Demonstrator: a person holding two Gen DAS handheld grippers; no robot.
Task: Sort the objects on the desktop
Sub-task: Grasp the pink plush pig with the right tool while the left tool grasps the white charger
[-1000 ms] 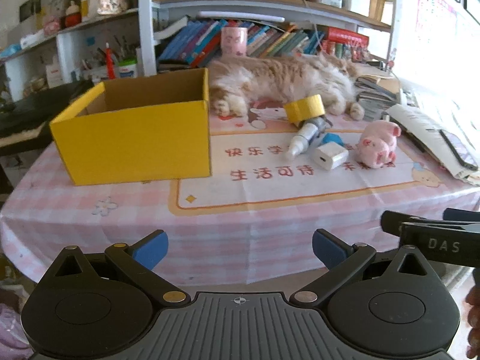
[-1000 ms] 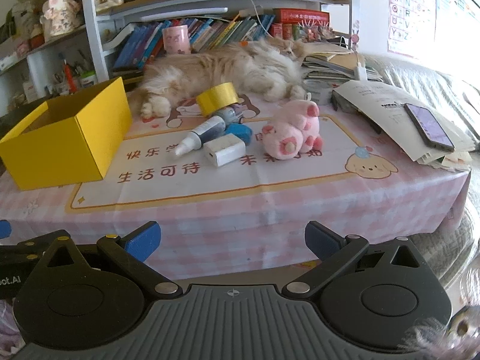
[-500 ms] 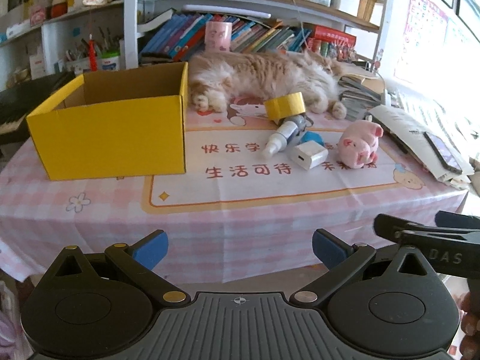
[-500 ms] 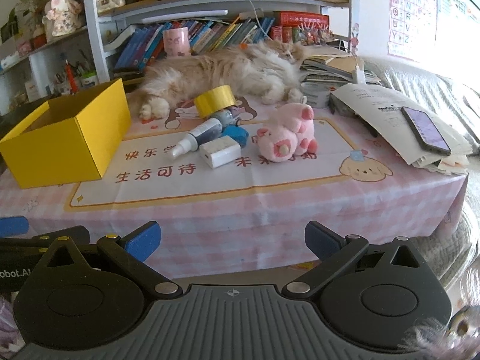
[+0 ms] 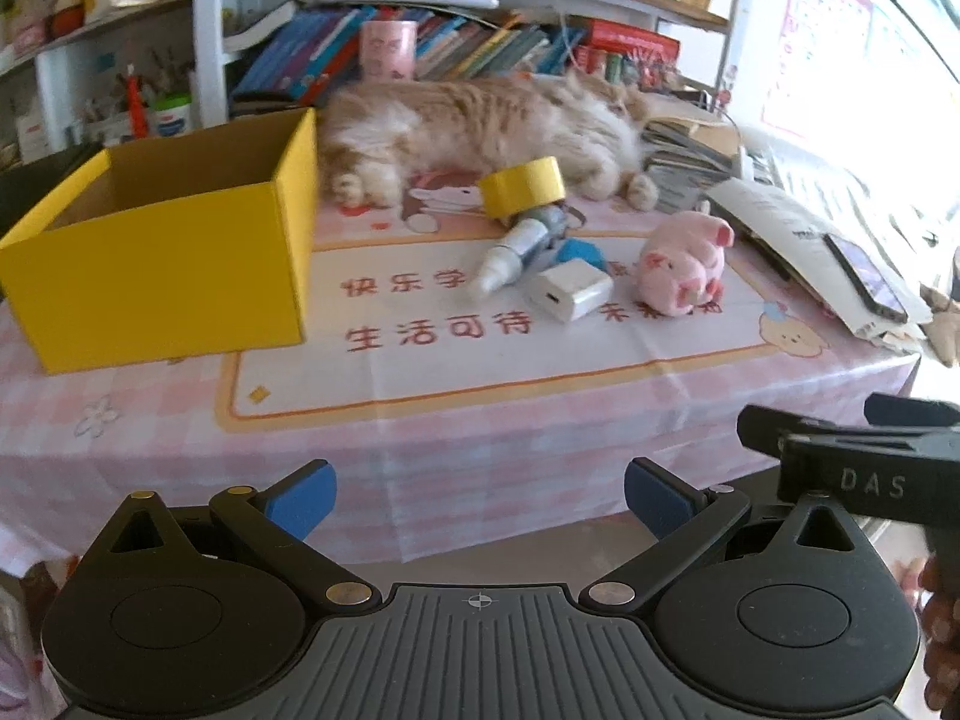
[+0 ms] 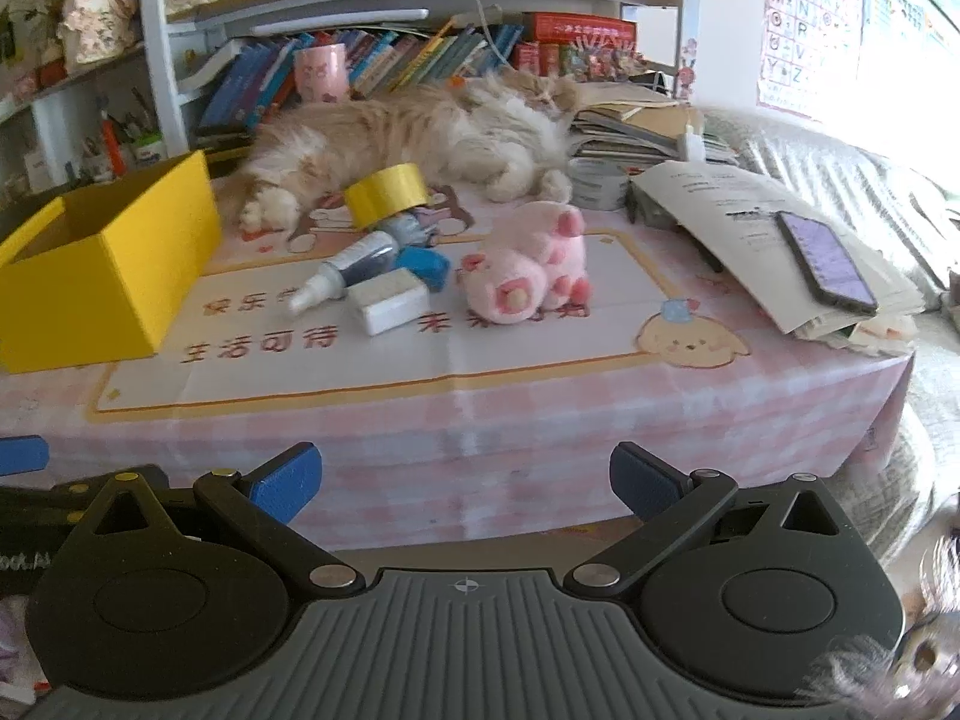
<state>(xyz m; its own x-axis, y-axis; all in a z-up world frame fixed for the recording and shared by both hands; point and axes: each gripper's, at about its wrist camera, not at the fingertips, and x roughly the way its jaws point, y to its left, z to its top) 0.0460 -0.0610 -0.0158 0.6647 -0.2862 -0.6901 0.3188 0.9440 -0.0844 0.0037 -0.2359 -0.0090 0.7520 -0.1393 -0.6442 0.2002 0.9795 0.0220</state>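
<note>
An open yellow box (image 5: 162, 264) (image 6: 102, 276) stands on the left of the table. Right of it lie a yellow tape roll (image 5: 522, 189) (image 6: 387, 195), a spray bottle (image 5: 516, 252) (image 6: 348, 270), a blue item (image 5: 579, 252) (image 6: 426, 267), a white charger (image 5: 567, 297) (image 6: 390, 306) and a pink plush pig (image 5: 681, 270) (image 6: 528, 276). My left gripper (image 5: 480, 498) and right gripper (image 6: 465, 480) are both open and empty, held before the table's front edge, well short of the objects.
A cat (image 5: 480, 126) (image 6: 420, 138) lies along the back of the table. Papers with a phone (image 5: 864, 276) (image 6: 828, 261) sit at the right, stacked books behind. Shelves stand beyond. The right gripper's body (image 5: 852, 450) shows in the left wrist view.
Both grippers have moved closer to the table; the objects look larger. Nothing on the table has moved and both jaws stay open.
</note>
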